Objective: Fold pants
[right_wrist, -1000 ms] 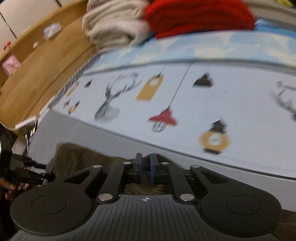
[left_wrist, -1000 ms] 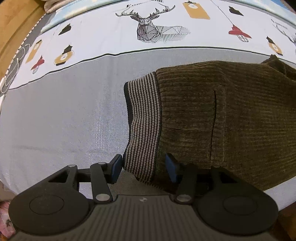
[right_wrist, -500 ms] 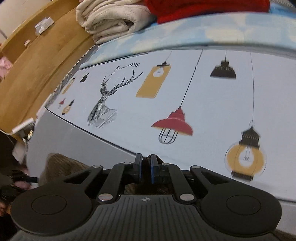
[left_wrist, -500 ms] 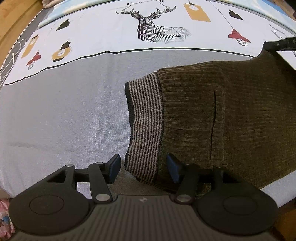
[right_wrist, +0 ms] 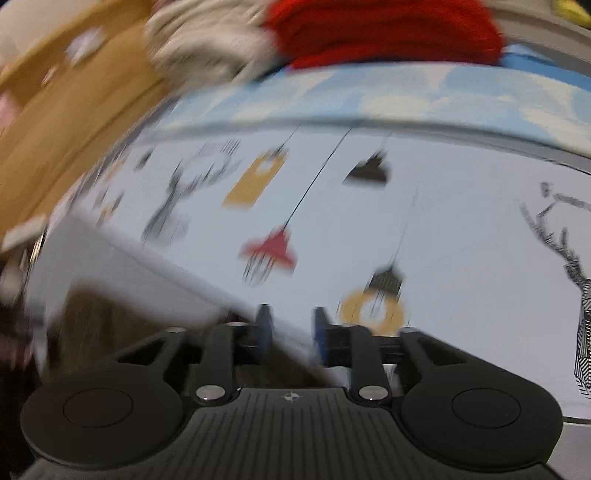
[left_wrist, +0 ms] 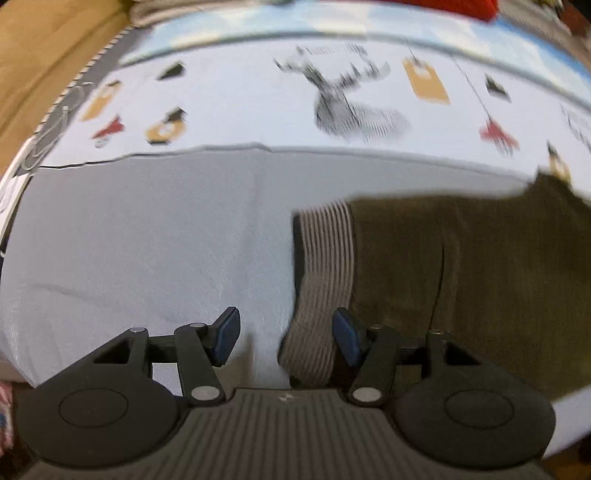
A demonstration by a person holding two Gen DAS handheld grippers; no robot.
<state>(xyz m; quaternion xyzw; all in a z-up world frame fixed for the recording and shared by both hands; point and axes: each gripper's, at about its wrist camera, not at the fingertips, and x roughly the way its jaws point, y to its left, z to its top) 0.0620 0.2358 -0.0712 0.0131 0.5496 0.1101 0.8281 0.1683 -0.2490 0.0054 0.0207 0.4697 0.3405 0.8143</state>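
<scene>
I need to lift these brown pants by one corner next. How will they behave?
Probably floppy: the brown pants lie flat and draped on the bedsheet, so the rest should sag. The thick ribbed cloth looks grippy, not slippery. The striped waistband likely stretches.

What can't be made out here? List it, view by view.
- Left wrist view: the pants run off the right edge, so how many folds are done is unknown.
- Left wrist view: the striped waistband dips behind the left hand-held gripper.
- Right wrist view: motion blur smears the stacked clothes; the opening right hand-held gripper hides the pants' near edge.
</scene>
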